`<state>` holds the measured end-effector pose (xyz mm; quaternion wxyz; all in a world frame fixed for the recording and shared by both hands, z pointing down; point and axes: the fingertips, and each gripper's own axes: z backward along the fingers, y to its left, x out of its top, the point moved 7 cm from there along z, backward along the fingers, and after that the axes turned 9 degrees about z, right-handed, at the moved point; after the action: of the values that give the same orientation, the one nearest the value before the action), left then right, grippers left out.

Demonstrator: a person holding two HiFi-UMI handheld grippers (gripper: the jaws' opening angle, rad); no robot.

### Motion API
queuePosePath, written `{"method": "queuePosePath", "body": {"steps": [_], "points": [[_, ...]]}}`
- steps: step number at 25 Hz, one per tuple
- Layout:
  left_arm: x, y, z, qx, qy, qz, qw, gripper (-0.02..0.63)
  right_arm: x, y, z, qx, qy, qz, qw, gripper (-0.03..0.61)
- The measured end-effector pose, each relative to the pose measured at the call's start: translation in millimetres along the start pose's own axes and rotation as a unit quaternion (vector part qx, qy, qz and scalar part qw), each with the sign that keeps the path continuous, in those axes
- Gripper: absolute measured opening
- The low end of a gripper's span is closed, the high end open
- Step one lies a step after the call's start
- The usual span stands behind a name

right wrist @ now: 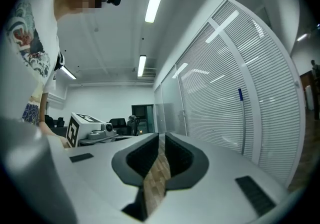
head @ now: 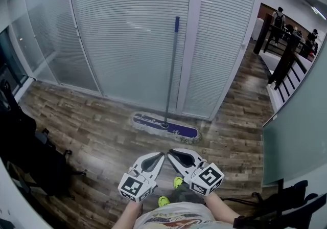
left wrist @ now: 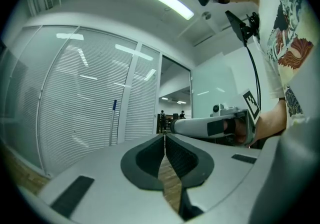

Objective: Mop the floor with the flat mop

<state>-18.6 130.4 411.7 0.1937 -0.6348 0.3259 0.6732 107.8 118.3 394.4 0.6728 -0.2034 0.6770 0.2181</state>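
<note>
Both shut tight with nothing in them; left gripper (head: 161,155) and right gripper (head: 172,152) sit side by side, tips close together, over the wood plank floor (head: 87,120); flat mop (head: 164,126) lies just ahead, untouched, head flat on the planks, handle (head: 172,69) standing up against the glass wall with blinds (head: 127,33); black chair (head: 30,156) off left; railing (head: 284,62) far right

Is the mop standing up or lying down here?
Standing. The mop has its head flat on the floor, with its handle upright before the blinds.
</note>
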Motion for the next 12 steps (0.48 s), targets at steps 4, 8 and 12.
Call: {"method": "queuePosePath", "body": {"steps": [4, 8, 12], "points": [[-2, 7, -11, -0.004, 0.005, -0.004, 1.0000, 0.014, -8, -18, -6, -0.009, 0.004, -0.005, 1.000, 0.048], [3, 28, -26, 0.008, 0.003, -0.004, 1.0000, 0.014, -11, -46, -26, -0.006, 0.001, -0.005, 1.000, 0.048], [9, 56, -49, 0.016, 0.014, -0.019, 0.9996, 0.014, -11, -76, -54, 0.001, 0.000, -0.003, 1.000, 0.048]]}}
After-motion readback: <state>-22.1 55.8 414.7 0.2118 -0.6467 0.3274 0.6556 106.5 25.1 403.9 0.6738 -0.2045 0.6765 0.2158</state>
